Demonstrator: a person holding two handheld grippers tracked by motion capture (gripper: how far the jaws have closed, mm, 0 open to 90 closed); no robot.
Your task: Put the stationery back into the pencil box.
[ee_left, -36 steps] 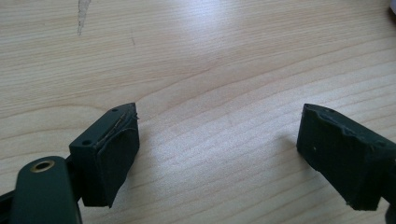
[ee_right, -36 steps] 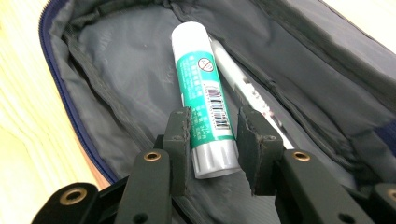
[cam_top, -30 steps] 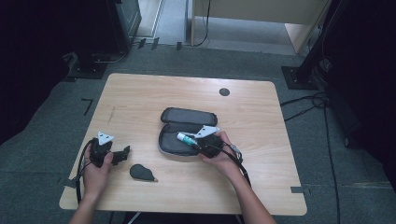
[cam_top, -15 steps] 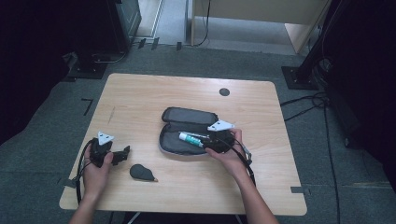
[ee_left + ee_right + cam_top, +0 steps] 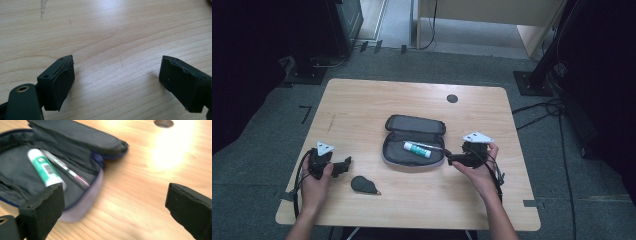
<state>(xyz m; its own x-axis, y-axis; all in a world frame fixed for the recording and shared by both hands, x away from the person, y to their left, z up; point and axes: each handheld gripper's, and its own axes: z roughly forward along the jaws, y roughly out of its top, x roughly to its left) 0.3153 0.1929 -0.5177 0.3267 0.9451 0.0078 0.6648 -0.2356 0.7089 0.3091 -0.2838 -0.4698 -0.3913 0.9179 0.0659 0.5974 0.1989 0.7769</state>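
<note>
From the high view I see my right hand-held gripper (image 5: 451, 158) just beside the open pouch (image 5: 413, 140), a glue stick (image 5: 417, 149) inside. In the left gripper view my left hand-held gripper (image 5: 117, 76) gapes empty over bare worktop (image 5: 112, 32). In the right gripper view the jaws are wide, gripping nothing, the pouch (image 5: 75, 147) at their left.

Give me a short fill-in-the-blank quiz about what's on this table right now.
1. The green-and-white glue stick lies inside the open black zippered ____.
2. The jaws of the right gripper stand ____, holding nothing.
3. The small dark teardrop-shaped object on the light wooden table lies nearest the ____ gripper.

Missing words: case; open; left
</note>
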